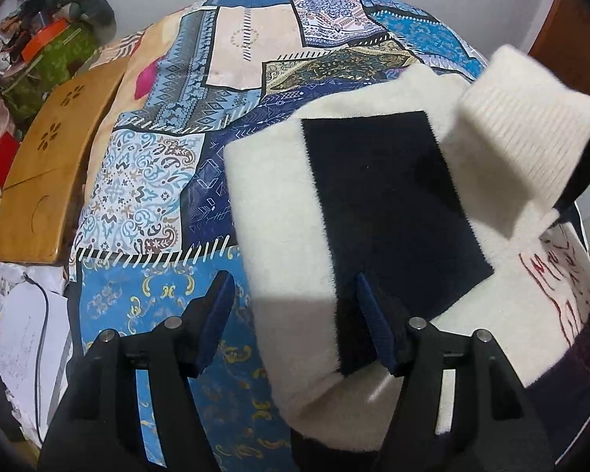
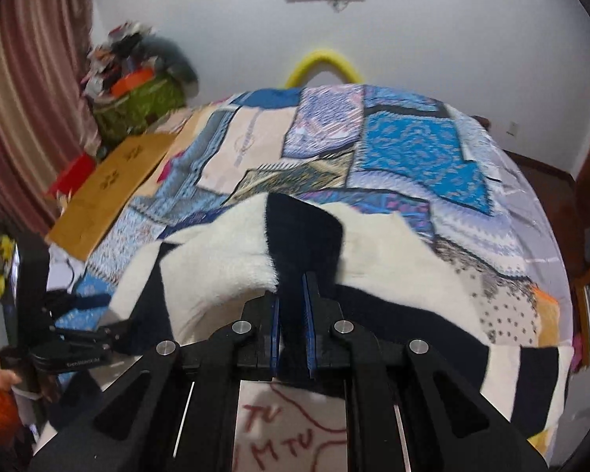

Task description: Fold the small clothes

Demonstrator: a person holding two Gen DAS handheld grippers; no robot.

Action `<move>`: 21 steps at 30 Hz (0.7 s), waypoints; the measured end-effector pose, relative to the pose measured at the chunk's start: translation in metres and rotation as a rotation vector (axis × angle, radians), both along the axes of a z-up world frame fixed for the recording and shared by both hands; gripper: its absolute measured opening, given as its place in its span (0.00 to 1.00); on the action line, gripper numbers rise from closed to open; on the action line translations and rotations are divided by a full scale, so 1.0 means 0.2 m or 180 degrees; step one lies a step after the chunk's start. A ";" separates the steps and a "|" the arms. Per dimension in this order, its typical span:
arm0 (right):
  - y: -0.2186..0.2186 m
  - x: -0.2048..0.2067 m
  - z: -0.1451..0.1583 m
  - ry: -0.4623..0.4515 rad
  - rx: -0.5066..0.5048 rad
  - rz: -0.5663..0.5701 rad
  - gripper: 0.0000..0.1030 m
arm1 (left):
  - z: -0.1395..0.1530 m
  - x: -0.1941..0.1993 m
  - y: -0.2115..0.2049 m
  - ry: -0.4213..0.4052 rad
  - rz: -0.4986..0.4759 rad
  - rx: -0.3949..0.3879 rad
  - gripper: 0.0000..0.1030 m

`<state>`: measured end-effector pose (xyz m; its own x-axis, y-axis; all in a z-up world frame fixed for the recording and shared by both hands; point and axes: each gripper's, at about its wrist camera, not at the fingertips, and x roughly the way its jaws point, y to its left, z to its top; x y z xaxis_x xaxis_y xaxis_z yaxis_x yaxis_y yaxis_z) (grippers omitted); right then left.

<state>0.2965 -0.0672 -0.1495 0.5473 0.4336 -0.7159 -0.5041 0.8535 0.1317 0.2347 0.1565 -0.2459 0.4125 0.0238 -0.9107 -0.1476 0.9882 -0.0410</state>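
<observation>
Fuzzy cream-and-navy knit sweater [image 1: 373,204], soft, light and floppy, lies on the patchwork-covered bed [image 1: 169,149]; the right gripper [image 2: 291,314] pinches its lifted sleeve, best held at the ribbed cuff [image 1: 531,118], while the left gripper [image 1: 295,314] hovers spread at its near edge.

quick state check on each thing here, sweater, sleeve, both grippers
sweater: lying on the patchwork bedspread, part folded
sleeve: lifted off the sweater, pinched at its cuff
left gripper: jaws open, one finger over the sweater's edge
right gripper: jaws shut on the sleeve
</observation>
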 end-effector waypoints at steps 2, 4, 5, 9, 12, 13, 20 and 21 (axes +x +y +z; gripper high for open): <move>-0.07 0.01 0.01 0.0027 0.0089 -0.0111 0.09 | 0.00 0.00 0.00 0.0002 0.0013 0.0014 0.65; -0.14 0.01 0.01 0.0079 0.0177 -0.0209 0.09 | 0.00 0.00 0.01 0.0012 0.0021 0.0031 0.66; -0.18 0.02 0.00 0.0120 0.0225 -0.0264 0.09 | 0.00 0.00 0.01 0.0017 0.0021 0.0037 0.66; -0.31 0.00 -0.03 0.0280 0.0371 -0.0398 0.09 | -0.01 0.00 0.00 0.0022 0.0028 0.0069 0.69; -0.42 -0.03 -0.05 0.0328 0.0456 -0.0532 0.09 | -0.01 0.00 0.00 0.0024 0.0036 0.0107 0.69; -0.45 -0.04 -0.04 0.0292 0.0460 -0.0595 0.09 | -0.01 0.00 0.00 0.0024 0.0031 0.0122 0.69; -0.63 -0.07 -0.04 0.0313 0.0377 -0.0762 0.09 | 0.01 0.00 -0.02 0.0054 0.0039 0.0216 0.69; -0.64 -0.07 -0.05 0.0324 0.0392 -0.0720 0.09 | 0.01 0.00 -0.03 0.0051 0.0040 0.0233 0.69</move>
<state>0.2824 -0.1950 -0.1588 0.5679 0.3958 -0.7217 -0.2815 0.9173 0.2815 0.2351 0.1510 -0.2433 0.3970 0.0956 -0.9128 -0.1600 0.9865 0.0337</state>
